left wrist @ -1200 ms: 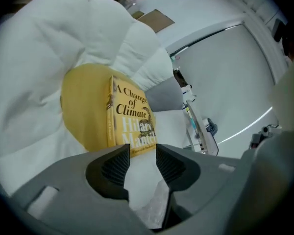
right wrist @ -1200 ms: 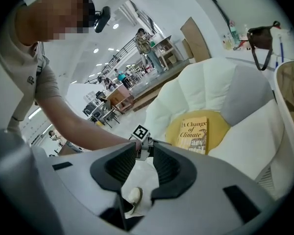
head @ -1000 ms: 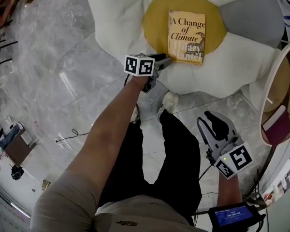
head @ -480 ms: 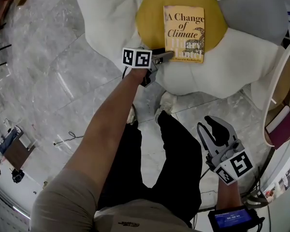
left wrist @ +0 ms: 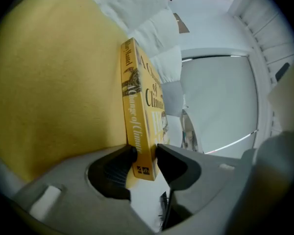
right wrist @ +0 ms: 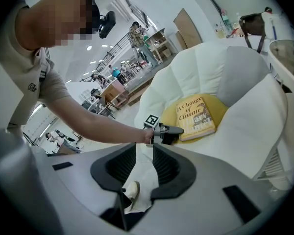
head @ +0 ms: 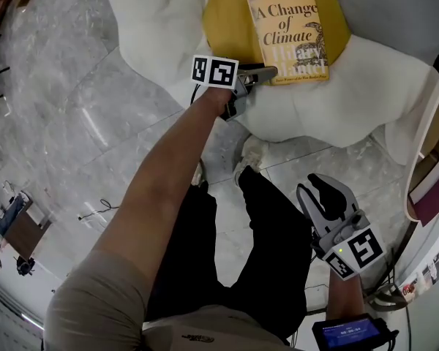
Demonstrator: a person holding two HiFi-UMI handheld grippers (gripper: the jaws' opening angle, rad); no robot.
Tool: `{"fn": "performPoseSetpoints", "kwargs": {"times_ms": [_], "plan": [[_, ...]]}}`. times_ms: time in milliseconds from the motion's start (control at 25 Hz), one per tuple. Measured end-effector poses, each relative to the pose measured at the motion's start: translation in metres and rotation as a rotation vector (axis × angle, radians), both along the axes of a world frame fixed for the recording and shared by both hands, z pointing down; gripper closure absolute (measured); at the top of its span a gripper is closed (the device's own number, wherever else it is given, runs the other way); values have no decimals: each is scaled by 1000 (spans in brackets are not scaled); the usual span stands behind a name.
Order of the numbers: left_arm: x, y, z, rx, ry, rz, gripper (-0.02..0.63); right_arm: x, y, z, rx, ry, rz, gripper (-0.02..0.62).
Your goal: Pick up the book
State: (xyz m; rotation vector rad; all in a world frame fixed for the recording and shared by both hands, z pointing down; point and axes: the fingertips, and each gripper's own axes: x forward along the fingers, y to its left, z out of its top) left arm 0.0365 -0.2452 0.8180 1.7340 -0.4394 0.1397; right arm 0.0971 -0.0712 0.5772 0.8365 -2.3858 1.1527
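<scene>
The white armchair (head: 351,101) is the biggest thing here, a soft petal-shaped seat standing on the marble floor (head: 95,108). A round yellow cushion (head: 227,20) fills the middle of the seat. The book (head: 289,35) lies flat and cover up on that cushion, its lower end reaching the cushion's front edge, towards the person. That leaves its near corner overhanging the soft white padding, which is probably why the reach goes there: a claw can get one jaw under it.

The left claw (head: 269,72) comes in low from the front edge of the seat, pointing almost level, at the book's near left corner. In the left gripper view the book (left wrist: 137,121) stands edge-on between the jaws, one jaw at the spine side beneath and the other on the cover. The jaws have just been closing, and the pads look pressed against both faces, so I judge this claw clenched on the book's corner. The book has not yet left the cushion.

The right claw (head: 323,194) hangs beside the person's leg, well away from the seat, its jaws apart with nothing between them but floor and a shoe beyond. It seems kept in reserve.
</scene>
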Motion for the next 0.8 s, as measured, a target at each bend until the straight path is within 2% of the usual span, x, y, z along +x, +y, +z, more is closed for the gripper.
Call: {"fn": "performPoseSetpoints", "kwargs": {"times_ms": [160, 280, 600, 800], "plan": [[16, -15, -22, -17, 89, -115, 460, -6, -1, -8, -4, -7, 4, 483], [12, -14, -34, -23, 112, -179, 465, -8, -1, -15, -4, -5, 8, 483], [-9, 17, -54, -36, 122, -208, 469, -12, 12, -26, 12, 2, 18, 488], [-18, 25, -92, -54, 170, -222, 469, -27, 9, -60, 11, 40, 17, 491]]}}
